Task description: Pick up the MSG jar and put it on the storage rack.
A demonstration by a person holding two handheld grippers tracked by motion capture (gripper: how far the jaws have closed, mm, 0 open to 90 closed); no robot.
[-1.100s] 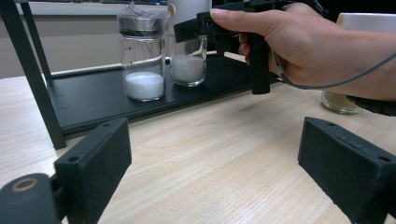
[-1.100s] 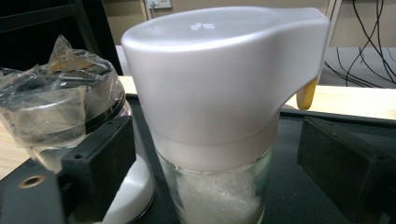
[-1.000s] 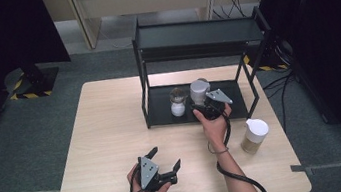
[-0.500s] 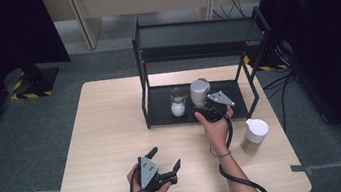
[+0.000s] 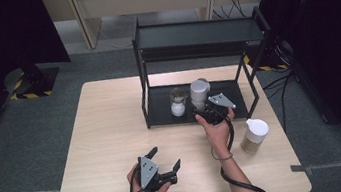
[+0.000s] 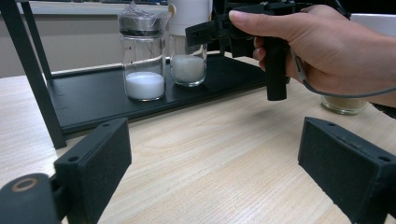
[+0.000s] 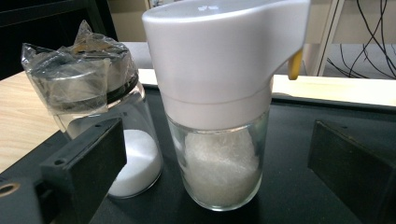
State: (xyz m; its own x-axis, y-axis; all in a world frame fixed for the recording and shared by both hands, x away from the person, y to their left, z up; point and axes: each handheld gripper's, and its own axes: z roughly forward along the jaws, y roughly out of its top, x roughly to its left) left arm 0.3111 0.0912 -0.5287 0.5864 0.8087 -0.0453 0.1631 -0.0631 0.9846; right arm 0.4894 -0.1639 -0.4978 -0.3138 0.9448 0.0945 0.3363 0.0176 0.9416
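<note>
Half the third jar (image 6: 344, 103) hidden

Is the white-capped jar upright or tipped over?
Upright: the white-capped jar stands on its base on the black shelf tray, cap on top.

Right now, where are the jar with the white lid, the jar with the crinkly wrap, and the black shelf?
White-lidded jar (image 7: 219, 172): right gripper view, glass body.
Wrapped jar (image 7: 135, 163): right gripper view, glass body.
Black shelf (image 5: 160, 110): high view, bare bottom tray.

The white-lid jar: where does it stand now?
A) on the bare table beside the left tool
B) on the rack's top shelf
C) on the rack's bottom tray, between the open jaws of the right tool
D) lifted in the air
C: the white-lid jar stands on the bottom tray, with neither jaw of the right tool touching it.
</note>
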